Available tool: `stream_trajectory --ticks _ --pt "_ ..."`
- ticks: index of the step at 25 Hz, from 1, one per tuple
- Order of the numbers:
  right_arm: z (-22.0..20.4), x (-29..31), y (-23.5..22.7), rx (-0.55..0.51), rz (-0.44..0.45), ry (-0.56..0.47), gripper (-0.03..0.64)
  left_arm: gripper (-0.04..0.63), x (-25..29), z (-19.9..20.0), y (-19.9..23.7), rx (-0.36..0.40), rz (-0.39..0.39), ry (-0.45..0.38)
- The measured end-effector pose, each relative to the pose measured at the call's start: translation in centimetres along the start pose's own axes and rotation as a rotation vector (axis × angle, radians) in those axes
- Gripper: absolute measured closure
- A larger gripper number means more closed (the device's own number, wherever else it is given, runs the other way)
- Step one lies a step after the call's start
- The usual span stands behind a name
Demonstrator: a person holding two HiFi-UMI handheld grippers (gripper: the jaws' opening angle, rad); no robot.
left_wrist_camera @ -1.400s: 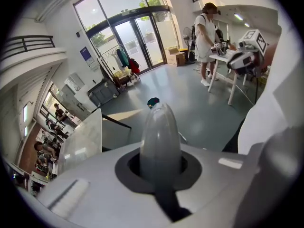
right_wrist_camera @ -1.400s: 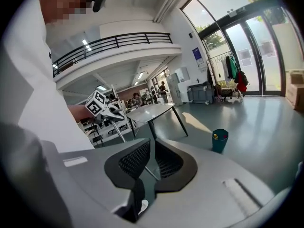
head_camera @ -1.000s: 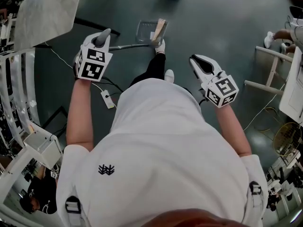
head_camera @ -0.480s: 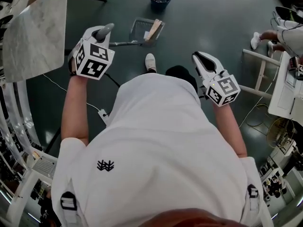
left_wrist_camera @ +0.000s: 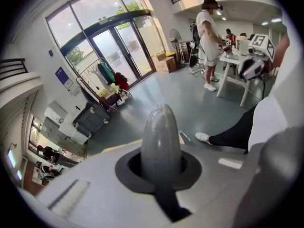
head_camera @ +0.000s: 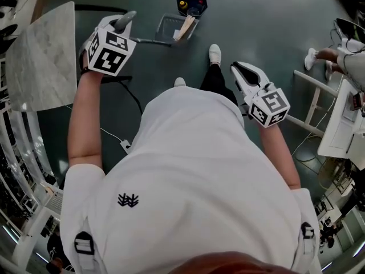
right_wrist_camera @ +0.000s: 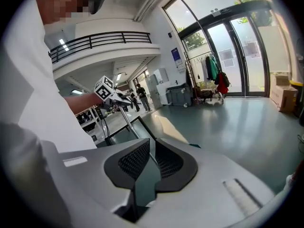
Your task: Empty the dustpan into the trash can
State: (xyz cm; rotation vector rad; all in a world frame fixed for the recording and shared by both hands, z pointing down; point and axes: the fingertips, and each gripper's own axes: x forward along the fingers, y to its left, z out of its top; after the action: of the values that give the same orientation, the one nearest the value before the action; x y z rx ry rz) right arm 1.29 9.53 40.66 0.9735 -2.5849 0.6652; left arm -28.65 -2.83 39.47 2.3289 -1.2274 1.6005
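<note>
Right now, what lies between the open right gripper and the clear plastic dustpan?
In the head view, the person's white shoe and black trouser leg lie between the right gripper and the clear plastic dustpan.

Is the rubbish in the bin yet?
Not yet. Done: the dustpan looks picked up, with the left tongs shut on its handle. In hand: it hangs right beside the bin, with the rubbish inside it. Left: tip it over the bin. The right tongs are open and empty.
</note>
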Motion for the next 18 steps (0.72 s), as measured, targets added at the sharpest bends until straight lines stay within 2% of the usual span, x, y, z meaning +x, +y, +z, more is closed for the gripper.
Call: stream_trajectory --ticks 6,10,18 --pt "4.6 2.2 -9.4 -0.026 0.071 0.023 0.600 0.538 5.5 6.1 3.5 0.040 0.003 0.073" --pt "7.6 2.8 -15.0 0.010 0.092 -0.003 0.600 0.538 9.2 10.2 4.7 0.101 -0.004 0.127" --pt "8.1 3.0 -22.1 0.064 0.123 0.009 0.600 0.538 17.3 13.8 5.8 0.261 -0.052 0.291"
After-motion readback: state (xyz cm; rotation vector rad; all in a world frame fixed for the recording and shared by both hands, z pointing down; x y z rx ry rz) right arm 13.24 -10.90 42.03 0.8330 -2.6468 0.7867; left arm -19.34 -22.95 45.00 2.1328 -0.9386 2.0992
